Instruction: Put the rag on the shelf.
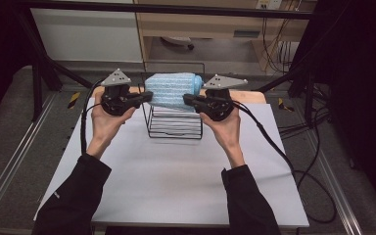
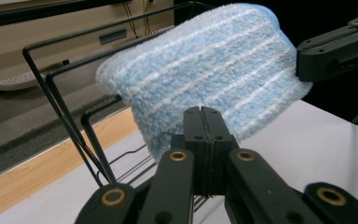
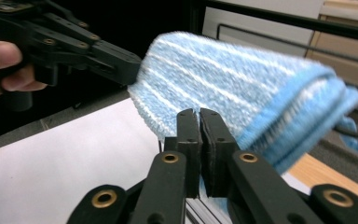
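Two grippers noted: left gripper [image 1: 147,96] and right gripper [image 1: 188,99], each clamped on an end of blue towel [image 1: 172,90] above wire rack [image 1: 175,125].

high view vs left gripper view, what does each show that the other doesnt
High view alone: both forearms in black sleeves, the white table whole, and the left gripper from outside. Left gripper view alone: its own jaws pressed together at the towel's lower edge. Both: the blue striped towel draped over the black wire rack, and the right gripper at its end.
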Available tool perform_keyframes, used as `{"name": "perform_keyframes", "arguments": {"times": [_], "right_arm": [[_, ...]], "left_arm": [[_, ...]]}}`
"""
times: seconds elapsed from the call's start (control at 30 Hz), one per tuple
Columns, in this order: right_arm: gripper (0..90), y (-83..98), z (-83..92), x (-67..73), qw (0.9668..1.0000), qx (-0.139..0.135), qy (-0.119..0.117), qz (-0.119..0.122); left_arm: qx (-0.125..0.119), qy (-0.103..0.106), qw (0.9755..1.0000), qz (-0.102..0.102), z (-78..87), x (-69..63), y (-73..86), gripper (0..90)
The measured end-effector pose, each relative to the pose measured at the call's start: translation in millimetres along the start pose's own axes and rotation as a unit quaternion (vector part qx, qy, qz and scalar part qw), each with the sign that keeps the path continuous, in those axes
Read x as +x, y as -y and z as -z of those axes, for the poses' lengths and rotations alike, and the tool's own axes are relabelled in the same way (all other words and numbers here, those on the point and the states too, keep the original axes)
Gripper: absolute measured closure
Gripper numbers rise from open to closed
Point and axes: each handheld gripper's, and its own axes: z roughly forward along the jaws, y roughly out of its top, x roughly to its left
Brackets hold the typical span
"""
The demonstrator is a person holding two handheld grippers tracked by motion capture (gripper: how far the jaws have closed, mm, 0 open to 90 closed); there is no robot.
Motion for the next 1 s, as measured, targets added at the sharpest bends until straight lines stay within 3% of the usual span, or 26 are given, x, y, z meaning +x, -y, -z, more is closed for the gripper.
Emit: {"name": "perform_keyframes", "arguments": {"times": [0.33,0.67,0.87,1.0], "right_arm": [[89.3,18.2,-5.2,-12.5,0.9996,0.005,0.024,-0.011],[87.8,31.5,-18.8,-21.3,0.9992,-0.006,0.037,-0.017],[83.2,31.8,-19.1,-20.2,0.9992,-0.011,0.038,-0.011],[76.2,29.3,-12.1,-16.5,0.9992,-0.022,0.030,-0.014]], "left_arm": [[0.017,-0.008,0.9998,-0.007,-14.8,-1.7,14.5,89.9],[0.005,-0.025,0.9997,0.002,-32.4,2.7,21.2,89.9],[0.000,-0.020,0.9998,0.001,-27.2,1.9,21.7,88.9],[-0.007,-0.017,0.9998,0.006,-21.0,-0.4,19.1,83.4]]}}
